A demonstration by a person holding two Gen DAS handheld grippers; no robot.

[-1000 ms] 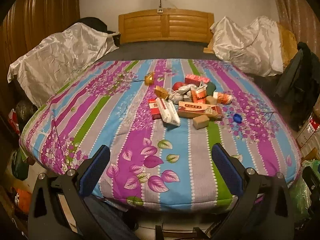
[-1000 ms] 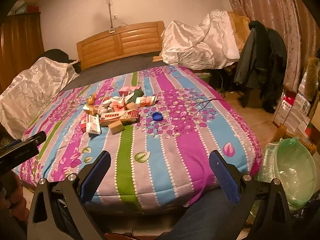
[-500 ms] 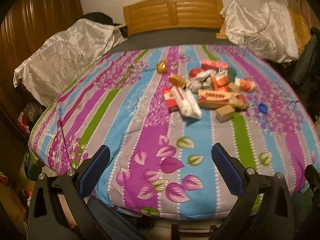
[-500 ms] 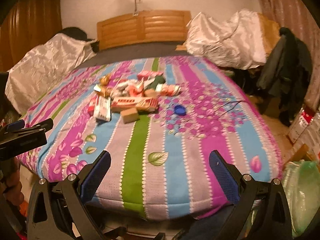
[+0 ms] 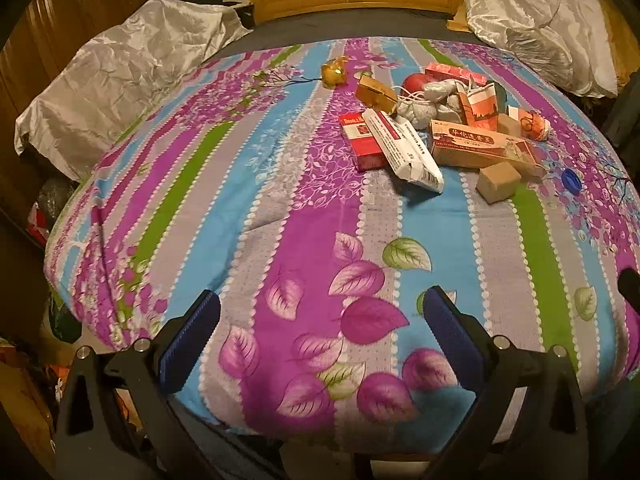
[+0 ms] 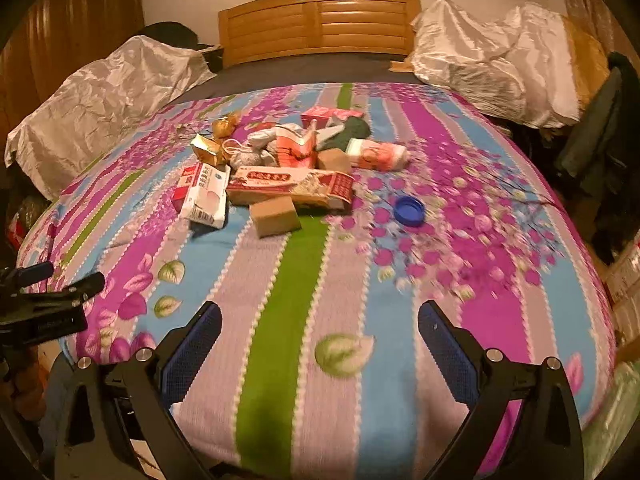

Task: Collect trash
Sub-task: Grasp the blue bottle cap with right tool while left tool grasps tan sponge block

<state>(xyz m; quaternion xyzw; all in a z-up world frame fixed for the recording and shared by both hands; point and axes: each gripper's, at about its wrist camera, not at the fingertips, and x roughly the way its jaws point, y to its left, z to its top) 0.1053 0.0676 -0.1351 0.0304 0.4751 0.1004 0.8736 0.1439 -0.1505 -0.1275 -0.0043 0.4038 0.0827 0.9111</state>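
Trash lies in one loose heap on the bed, toward the head end and right of its centre line, well apart from the foot edge.

Left wrist view: the left tool hangs over the foot edge with both blue pads spread wide and nothing between them. Nearest to it in the heap are a white carton lying across a red box, then a long tan box and a small brown cube. A blue bottle cap sits apart, toward the right edge. Judgement: the approach step is in hand and no item is yet collected. The next move calls for a reach forward over the bedspread to a single outlying piece, the white carton being the likeliest. Against the earlier frame, the heap stands larger and higher in this view, and the headboard is now cut off at the top: the tool has advanced and tipped downward.

Right wrist view: the right tool is likewise fully parted and empty, above the green stripe at the foot edge. The brown cube and bottle cap lie closest ahead. The left tool shows at the left margin. Compared with before, the heap has drawn nearer and the green-lined bin, visible earlier at lower right, is all but out of frame.
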